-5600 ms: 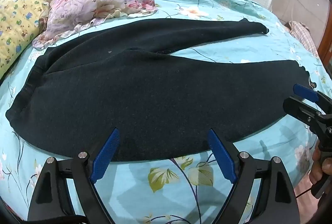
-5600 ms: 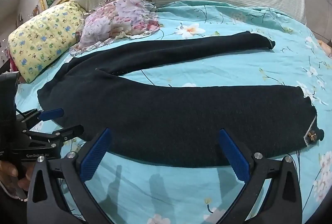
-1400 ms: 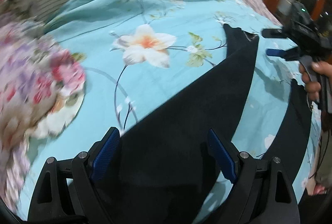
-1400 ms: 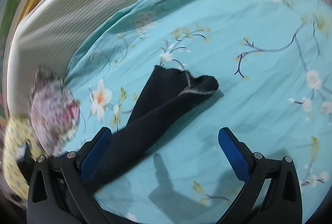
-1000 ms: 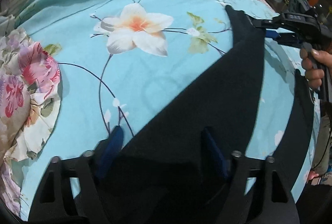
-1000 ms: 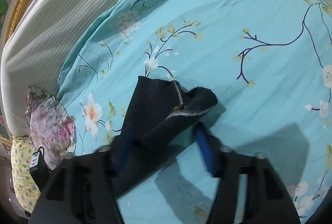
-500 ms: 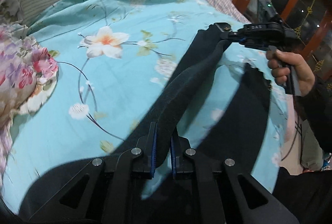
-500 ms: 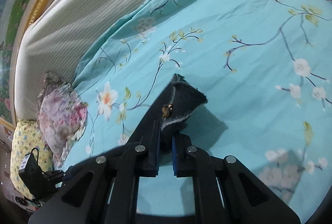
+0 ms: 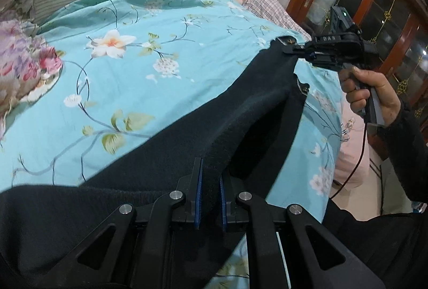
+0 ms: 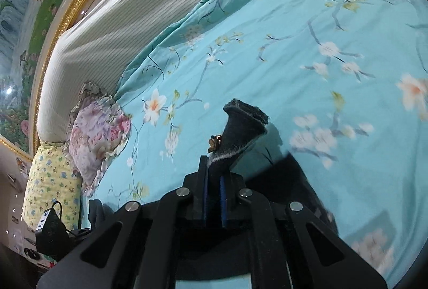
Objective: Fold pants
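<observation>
Left wrist view: the left tool [image 9: 210, 198] had its blue pads pressed together on a ridge of the black pants [image 9: 165, 155], pinching the cloth.
Pants: one leg was raised off the bed [image 9: 128, 75] in a taut band running from the left tool up to the right tool [image 9: 299, 51]; the other leg lay flat on the bed beneath it.
Right tool: pinched the hem end of the raised leg, gripped by the person's right hand [image 9: 369, 93].
Right wrist view: the right tool [image 10: 214, 190] was clamped on the cuff [image 10: 240, 126], which stood up above the bed.
Pillows: a floral pillow [image 10: 99, 131] and a yellow pillow [image 10: 50, 190] sat at the bed's head, beside the striped headboard [image 10: 139, 11].
</observation>
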A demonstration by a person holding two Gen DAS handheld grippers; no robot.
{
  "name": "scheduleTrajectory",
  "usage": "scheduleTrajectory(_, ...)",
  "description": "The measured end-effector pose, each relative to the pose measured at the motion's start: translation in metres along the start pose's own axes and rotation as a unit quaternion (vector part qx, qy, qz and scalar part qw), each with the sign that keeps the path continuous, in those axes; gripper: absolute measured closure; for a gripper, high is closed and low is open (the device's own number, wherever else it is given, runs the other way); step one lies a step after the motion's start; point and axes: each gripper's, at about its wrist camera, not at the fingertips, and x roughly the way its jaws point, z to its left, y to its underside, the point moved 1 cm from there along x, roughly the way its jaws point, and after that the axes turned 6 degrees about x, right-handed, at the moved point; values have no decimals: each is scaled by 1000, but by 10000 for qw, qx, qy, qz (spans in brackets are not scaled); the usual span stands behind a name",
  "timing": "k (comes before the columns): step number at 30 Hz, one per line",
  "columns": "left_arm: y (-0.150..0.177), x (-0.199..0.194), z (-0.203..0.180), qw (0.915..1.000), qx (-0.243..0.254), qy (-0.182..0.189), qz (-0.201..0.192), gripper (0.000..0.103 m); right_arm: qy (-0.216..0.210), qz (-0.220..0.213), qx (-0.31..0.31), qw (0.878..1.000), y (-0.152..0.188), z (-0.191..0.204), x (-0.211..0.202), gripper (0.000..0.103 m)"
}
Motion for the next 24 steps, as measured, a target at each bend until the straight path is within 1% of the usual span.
scheduleTrajectory(3, 9, 0, -3, 10000, -51, 20, 0, 94, 45, -23, 133, 9999, 14, -15, -10, 95)
scheduleTrajectory(9, 26, 6, -12, 10000, 6, -7, 97, 94, 101, 58, 390, 9992, 38, -39, -12, 95)
scheduleTrajectory(14, 37, 15, -16, 9998, -81, 6, 174, 94, 345, 69, 368, 9987, 54, -50, -7, 95)
scheduleTrajectory(16, 41, 20, -21, 9997, -35, -32, 226, 93, 463, 53, 366, 9982, 57, -56, -3, 95)
scheduleTrajectory(17, 44, 23, -23, 9997, -16, -13, 259, 91, 498, 40, 351, 9981, 58, -57, -3, 95)
scheduleTrajectory(18, 46, 25, -24, 9996, -13, 15, 279, 86, 522, 25, 348, 9980, 59, -58, -2, 95)
scheduleTrajectory(20, 51, 30, -23, 9994, -61, 101, 316, 81, 561, 7, 358, 9978, 60, -60, -2, 94)
scheduleTrajectory(21, 53, 32, -23, 9993, -121, 119, 345, 80, 597, 5, 327, 9977, 61, -59, -2, 93)
scheduleTrajectory(23, 59, 33, -20, 9988, -285, 200, 351, 75, 699, -48, 251, 9972, 61, -55, -6, 89)
scheduleTrajectory(24, 60, 32, -18, 9985, -374, 252, 319, 73, 751, -77, 225, 9969, 61, -53, -8, 85)
